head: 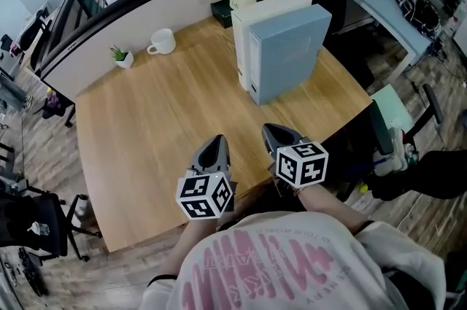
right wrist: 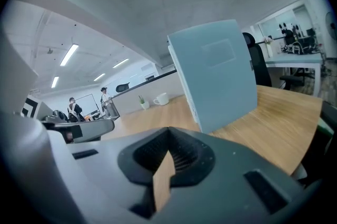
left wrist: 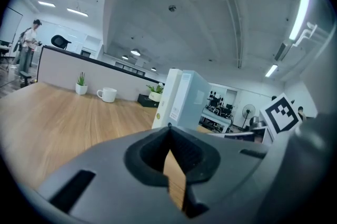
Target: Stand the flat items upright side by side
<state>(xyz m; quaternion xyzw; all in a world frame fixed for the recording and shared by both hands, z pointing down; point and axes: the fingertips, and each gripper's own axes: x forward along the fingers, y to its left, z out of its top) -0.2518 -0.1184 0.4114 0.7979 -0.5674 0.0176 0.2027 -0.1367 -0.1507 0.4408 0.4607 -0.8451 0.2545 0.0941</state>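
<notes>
Left gripper (head: 216,142) and right gripper (head: 273,130), jaws shut and empty, hover over the wooden desk's (head: 153,126) near edge, while the blue binder (head: 288,49) and white binder (head: 268,7) stand upright, touching side by side, beyond them.

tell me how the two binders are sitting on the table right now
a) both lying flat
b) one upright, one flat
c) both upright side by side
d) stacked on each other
C: the white binder and the blue binder both stand on edge next to each other on the wooden table.
</notes>
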